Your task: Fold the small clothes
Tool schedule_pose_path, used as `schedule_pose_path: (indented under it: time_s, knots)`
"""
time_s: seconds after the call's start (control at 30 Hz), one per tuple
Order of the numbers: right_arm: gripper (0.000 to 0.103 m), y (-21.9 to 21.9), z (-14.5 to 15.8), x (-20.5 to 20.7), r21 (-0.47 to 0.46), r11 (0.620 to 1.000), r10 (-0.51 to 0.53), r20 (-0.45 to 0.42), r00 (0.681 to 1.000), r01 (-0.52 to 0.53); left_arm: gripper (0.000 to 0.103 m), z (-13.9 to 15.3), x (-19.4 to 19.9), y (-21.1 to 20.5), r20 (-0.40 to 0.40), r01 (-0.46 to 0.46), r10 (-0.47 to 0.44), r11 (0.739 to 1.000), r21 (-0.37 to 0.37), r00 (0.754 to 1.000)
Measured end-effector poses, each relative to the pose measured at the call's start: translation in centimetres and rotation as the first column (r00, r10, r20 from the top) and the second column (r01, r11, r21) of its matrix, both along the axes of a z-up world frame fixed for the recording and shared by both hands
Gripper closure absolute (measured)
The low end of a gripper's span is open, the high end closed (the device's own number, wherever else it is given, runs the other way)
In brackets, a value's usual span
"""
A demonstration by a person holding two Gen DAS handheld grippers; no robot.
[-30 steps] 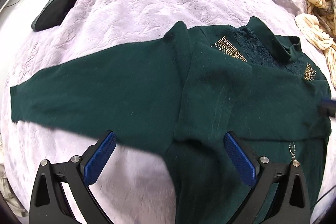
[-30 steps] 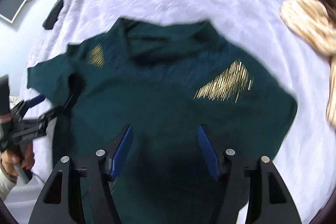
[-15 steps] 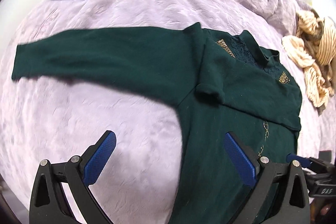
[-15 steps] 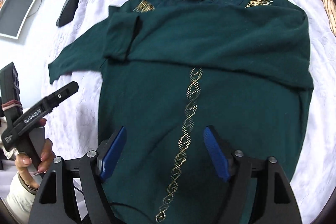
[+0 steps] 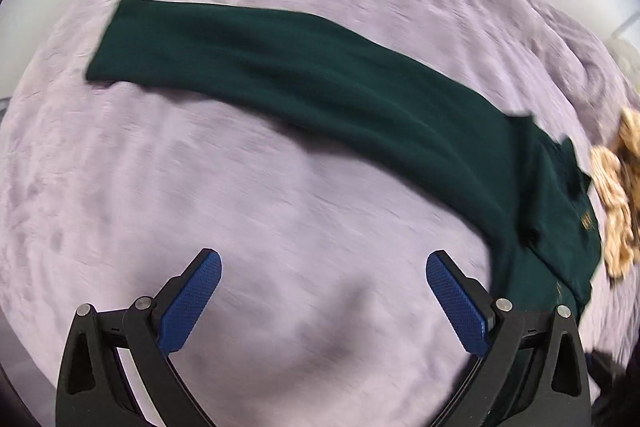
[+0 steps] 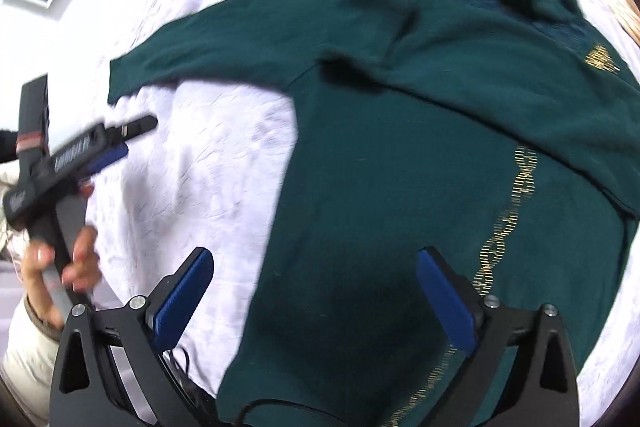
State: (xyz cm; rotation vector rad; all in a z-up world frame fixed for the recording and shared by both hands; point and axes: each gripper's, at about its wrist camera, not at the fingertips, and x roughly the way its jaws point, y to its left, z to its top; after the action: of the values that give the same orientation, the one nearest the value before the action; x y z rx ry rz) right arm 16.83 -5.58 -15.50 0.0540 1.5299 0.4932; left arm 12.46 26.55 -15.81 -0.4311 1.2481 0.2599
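- Over the pale lilac quilted bedspread (image 5: pixel 280 227), as viewed from the left wrist, the left gripper (image 5: pixel 324 291) is seen spread wide with nothing between its blue pads; a second ago the dark green knit sweater (image 5: pixel 340 87) lay under them, and now only its outstretched sleeve crosses the bedspread beyond.
- A tan striped garment (image 5: pixel 616 211) is seen just past the sweater's collar end.
- From the right wrist view, the right gripper (image 6: pixel 314 295) is seen opening, its jaws wider than a second ago, with the sweater's (image 6: pixel 420 167) body beneath but not pinched.
- One sleeve is already laid across the sweater's chest; the other is still stretched out, so it is judged the next part to be folded.
- Beside the sweater, the left gripper (image 6: pixel 120 139) is held in a hand (image 6: pixel 60 263).
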Motion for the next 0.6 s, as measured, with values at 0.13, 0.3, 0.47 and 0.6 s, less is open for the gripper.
schedule_pose_path:
  time_s: [0.13, 0.3, 0.47, 0.6]
  knots:
    - [0.002, 2.3, -0.5, -0.4, -0.010, 0.999, 0.036, -0.019, 0.999, -0.036, 0.000, -0.4, 0.8, 5.1, 0.017, -0.064, 0.064, 0.997, 0.030, 0.998]
    - [0.002, 3.6, -0.8, -0.5, -0.023, 0.998, 0.051, -0.028, 0.998, -0.052, 0.000, -0.4, 1.1, 11.3, 0.131, -0.160, 0.173, 0.982, -0.103, 0.976]
    - [0.002, 4.1, -1.6, -0.4, -0.040, 0.998, 0.051, -0.044, 0.998, -0.053, 0.000, -3.9, 1.6, 16.2, 0.155, -0.277, 0.346, 0.897, -0.345, 0.925]
    - [0.002, 4.4, -2.0, -0.6, -0.049, 0.997, 0.059, -0.056, 0.997, -0.062, 0.000, -5.5, 1.8, 16.7, 0.175, -0.285, 0.386, 0.859, -0.425, 0.905]
